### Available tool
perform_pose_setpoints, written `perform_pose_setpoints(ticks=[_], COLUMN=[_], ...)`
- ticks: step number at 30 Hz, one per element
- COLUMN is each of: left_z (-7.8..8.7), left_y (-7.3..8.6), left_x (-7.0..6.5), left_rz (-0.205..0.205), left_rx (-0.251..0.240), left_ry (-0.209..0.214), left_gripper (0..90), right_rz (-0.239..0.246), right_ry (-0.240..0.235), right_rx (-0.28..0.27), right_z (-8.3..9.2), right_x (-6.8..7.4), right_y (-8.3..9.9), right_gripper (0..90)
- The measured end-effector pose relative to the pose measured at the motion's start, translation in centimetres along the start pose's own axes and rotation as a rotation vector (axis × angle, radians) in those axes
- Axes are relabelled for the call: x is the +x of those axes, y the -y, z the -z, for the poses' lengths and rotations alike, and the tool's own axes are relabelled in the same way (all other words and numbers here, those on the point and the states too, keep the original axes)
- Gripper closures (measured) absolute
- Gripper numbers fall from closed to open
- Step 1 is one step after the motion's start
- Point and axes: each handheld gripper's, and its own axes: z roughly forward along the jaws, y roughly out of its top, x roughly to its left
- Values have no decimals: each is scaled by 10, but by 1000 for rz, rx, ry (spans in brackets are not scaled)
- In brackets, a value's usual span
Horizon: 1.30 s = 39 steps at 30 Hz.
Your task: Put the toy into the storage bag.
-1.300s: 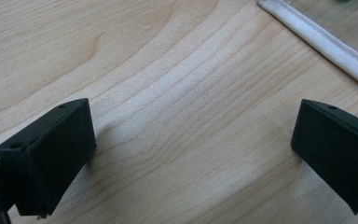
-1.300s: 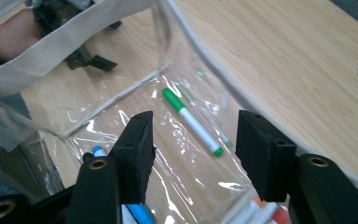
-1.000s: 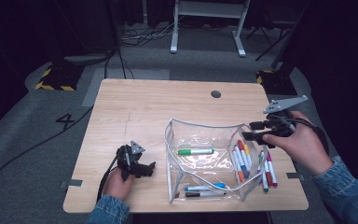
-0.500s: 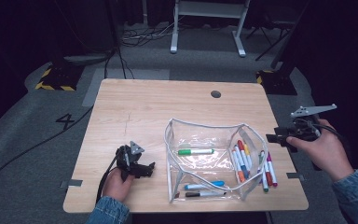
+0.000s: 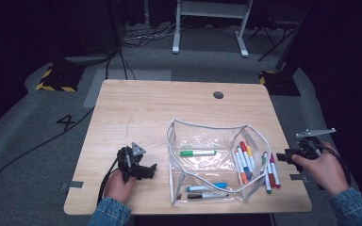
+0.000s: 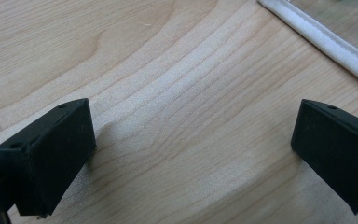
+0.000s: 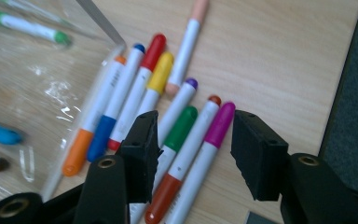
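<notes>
A clear plastic pouch (image 5: 202, 165) with a white zip edge lies open on the wooden table (image 5: 160, 113). Inside it are a green marker (image 5: 198, 153), a blue one (image 5: 206, 187) and a black one (image 5: 205, 195). Several coloured markers (image 5: 252, 162) lie at its right end. My right gripper (image 5: 283, 157) hovers at the table's right edge. Its jaws (image 7: 196, 140) have just been closing, with the green-capped marker (image 7: 182, 127) and magenta-capped marker (image 7: 220, 125) below the gap, untouched. My left gripper (image 5: 145, 170) rests open on bare wood (image 6: 193, 140), left of the pouch.
The pouch's white edge (image 6: 326, 42) runs just beyond my left jaws. A round cable hole (image 5: 218, 94) sits at the table's far side. The table's right edge (image 7: 340, 93) drops to dark floor beside the markers. Cables and a white stand (image 5: 207, 28) lie beyond.
My right hand has swung out to the right and come down toward the table's right edge, jaws turned toward the loose markers. The left gripper has stayed put.
</notes>
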Motion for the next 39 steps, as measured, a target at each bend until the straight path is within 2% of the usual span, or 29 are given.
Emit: perform_pose_setpoints(ticks=[8, 14, 19, 22, 23, 25, 30, 39], left_z=[0, 0, 0, 0, 0, 0, 0, 0], left_y=[0, 0, 0, 0, 0, 0, 0, 0], left_x=[0, 0, 0, 0, 0, 0, 0, 0], left_rz=[-2, -1, -2, -2, 0, -2, -1, 0], left_rx=[1, 1, 0, 0, 0, 0, 0, 0], left_ry=[-1, 0, -1, -1, 0, -1, 0, 1], left_gripper=[0, 0, 0, 0, 0, 0, 0, 0], right_rz=[-31, -49, -71, -87, -84, -92, -98, -84], right_ry=[7, 19, 52, 83, 106, 122, 111, 72], right_rx=[84, 152, 203, 219, 230, 239, 246, 165], right_z=[-37, -58, -65, -64, -64, -64, -62, -33], right_x=[-12, -17, -21, -24, -26, -27, -29, -26], right_y=[24, 31, 33, 34, 33, 33, 28, 9], right_gripper=[541, 564, 670, 756, 769, 773, 774, 774])
